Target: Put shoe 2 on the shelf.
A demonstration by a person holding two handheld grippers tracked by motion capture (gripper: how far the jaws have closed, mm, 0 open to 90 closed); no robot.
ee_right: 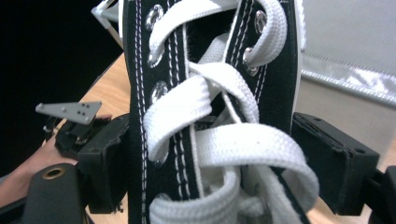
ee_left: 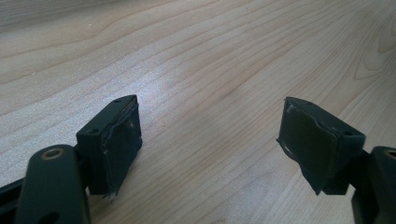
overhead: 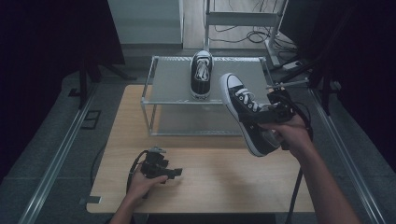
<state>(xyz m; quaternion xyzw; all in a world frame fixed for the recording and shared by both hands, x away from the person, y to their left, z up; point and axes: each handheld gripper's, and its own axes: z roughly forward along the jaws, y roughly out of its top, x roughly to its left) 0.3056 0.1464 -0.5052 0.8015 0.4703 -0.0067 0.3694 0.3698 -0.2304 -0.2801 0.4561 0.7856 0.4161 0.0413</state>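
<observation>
A black-and-white canvas sneaker (overhead: pixel 245 114) hangs in the air just in front of the right end of the metal shoe rack (overhead: pixel 175 77), clamped across its laced upper by the right gripper (overhead: pixel 279 112) — toe tilted up toward the rack, heel down over the wooden table (overhead: pixel 210 182). Its mate, a second sneaker (overhead: pixel 201 74), stands on the rack's top shelf, near the middle, toe toward the person. In the right gripper view the jaws press the canvas sides on either side of the white laces (ee_right: pixel 219 135); the cloth looks soft and likely to give, so the grip seems best kept low near the stiffer eyelet rows or the rubber sole, and the shoe is probably light but prone to swing. The left gripper (overhead: pixel 161 169) rests on the table well in front of the rack, jaws spread and empty.
</observation>
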